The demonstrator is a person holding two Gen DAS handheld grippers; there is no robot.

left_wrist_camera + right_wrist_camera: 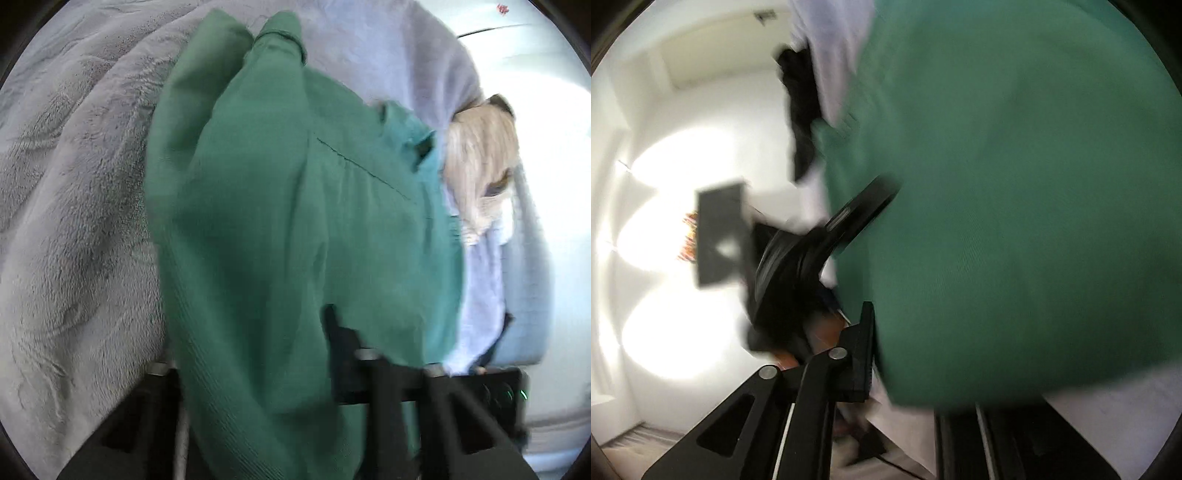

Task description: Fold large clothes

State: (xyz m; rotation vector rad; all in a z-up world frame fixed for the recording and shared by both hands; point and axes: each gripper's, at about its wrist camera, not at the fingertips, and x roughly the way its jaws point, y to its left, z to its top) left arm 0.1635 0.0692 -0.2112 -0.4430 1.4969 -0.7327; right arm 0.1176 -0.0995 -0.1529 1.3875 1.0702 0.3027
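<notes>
A large green garment (pixel 280 206) hangs bunched over my left gripper (pixel 295 321) above the bed. Only the gripper's right finger (pixel 334 325) shows, pressed against the cloth; the left one is buried under the folds. In the blurred right wrist view the same green garment (pixel 1015 206) fills the right half. My right gripper (pixel 897 332) is closed on its lower edge: the left finger (pixel 866 347) lies against the cloth and the other finger is hidden behind it. The left gripper's black body (pixel 783 269) hangs close by on the left.
A grey fleece blanket (pixel 74 206) covers the bed under and left of the garment. A person's head with pale hair (pixel 480 166) is at the right, close to the cloth. A white wall with bright light patches (pixel 683 177) lies beyond. A black device with a green light (pixel 502 391) sits low right.
</notes>
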